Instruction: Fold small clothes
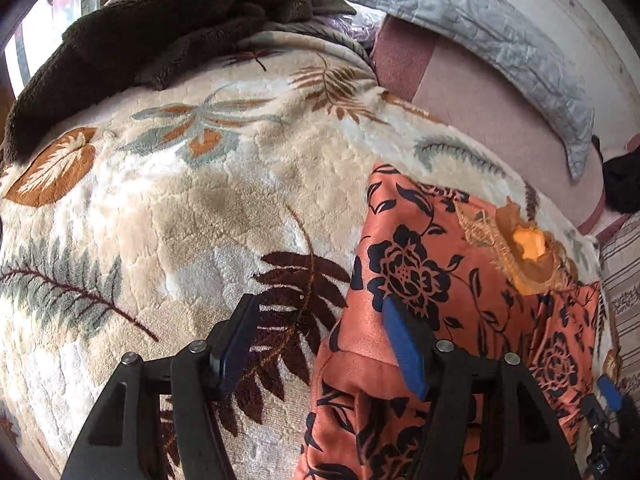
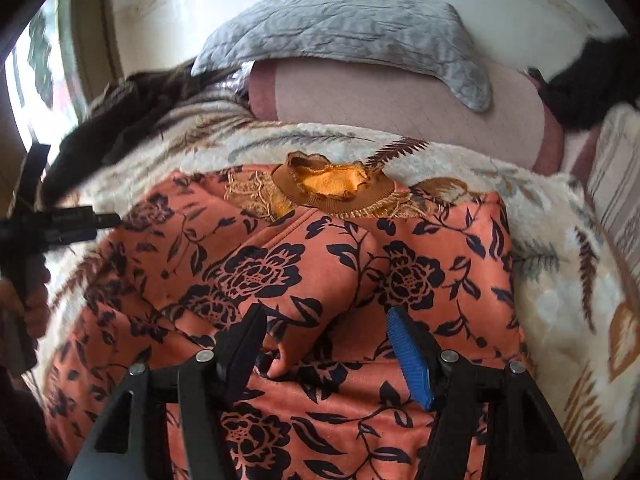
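Two grippers are hovering over an orange top (image 2: pixel 304 264) with dark flowers, which is lying spread on a leaf-print blanket (image 1: pixel 160 200), its ruffled collar (image 2: pixel 332 184) pointing toward a grey pillow (image 2: pixel 344 28). Left gripper (image 1: pixel 316 340) is standing spread, one finger (image 1: pixel 236 344) over the blanket and the other over the top's edge, nothing pinched between them. Right gripper (image 2: pixel 324 344) is likewise spread above the top's middle, where a folded sleeve is lying across the front, and gripping nothing. Brown fleece (image 1: pixel 168 20) is lying heaped at the blanket's far side.
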`<state>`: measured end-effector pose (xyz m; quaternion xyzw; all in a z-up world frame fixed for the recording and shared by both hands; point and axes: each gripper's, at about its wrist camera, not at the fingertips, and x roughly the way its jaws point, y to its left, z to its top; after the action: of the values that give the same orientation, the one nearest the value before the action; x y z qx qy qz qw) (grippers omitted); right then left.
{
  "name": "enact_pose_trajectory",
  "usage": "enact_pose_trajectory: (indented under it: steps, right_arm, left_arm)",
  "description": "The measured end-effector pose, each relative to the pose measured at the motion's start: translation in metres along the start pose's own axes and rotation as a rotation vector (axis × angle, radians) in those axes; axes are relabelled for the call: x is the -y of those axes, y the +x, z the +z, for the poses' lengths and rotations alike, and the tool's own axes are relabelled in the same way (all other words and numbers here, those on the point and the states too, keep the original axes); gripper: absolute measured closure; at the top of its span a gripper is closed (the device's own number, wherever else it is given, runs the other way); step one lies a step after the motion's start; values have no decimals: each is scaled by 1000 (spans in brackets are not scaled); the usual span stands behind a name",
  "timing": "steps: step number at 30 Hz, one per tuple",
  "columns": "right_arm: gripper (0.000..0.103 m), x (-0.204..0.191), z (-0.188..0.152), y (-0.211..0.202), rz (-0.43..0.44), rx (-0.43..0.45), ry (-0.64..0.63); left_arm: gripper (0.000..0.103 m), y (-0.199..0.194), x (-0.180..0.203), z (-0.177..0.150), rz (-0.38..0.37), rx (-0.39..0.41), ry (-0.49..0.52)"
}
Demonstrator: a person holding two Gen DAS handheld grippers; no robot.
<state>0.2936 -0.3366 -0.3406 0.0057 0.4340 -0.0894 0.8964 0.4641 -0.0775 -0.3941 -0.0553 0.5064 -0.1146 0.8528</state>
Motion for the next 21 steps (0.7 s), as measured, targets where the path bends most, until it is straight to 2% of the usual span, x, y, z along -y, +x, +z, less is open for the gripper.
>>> enact_pose_trajectory:
  steps: [2, 4, 6, 8, 10, 11, 13, 15, 17, 19, 21]
  right_arm:
    - [38, -20, 9, 16, -43, -62, -112]
    - [39, -30, 16, 39, -123, -147, -179]
    - [43, -21, 20, 49, -159, -159, -150]
    - [54, 14, 23, 47, -219, -144, 19]
    - [56, 59, 13, 37, -284, -140, 255]
    - [56, 78, 4, 31, -286, -142, 344]
    - [55, 93, -8, 15, -205, -121, 429]
    - [55, 81, -11, 1, -110, -94, 408]
    - [55, 55, -2, -7, -62, -55, 337]
    - [37, 21, 15, -2, -57, -42, 244]
    - [35, -18, 29, 16, -111, -67, 127]
  left_arm:
    - [38, 8, 2, -3, 29, 3, 31]
    - [38, 14, 2, -6, 19, -17, 38]
    - [38, 13, 3, -6, 17, -13, 59]
    - [38, 12, 2, -7, 16, -11, 72]
    - [38, 13, 0, -8, 7, -21, 64]
    - [38, 13, -1, -8, 4, -25, 60]
    - [38, 10, -2, -10, 1, -28, 61]
    - [38, 7, 0, -11, 1, -22, 73]
    - [38, 5, 0, -13, 4, -18, 79]
    - [38, 5, -1, -14, 3, -15, 80]
    - [38, 4, -2, -16, -2, -12, 80]
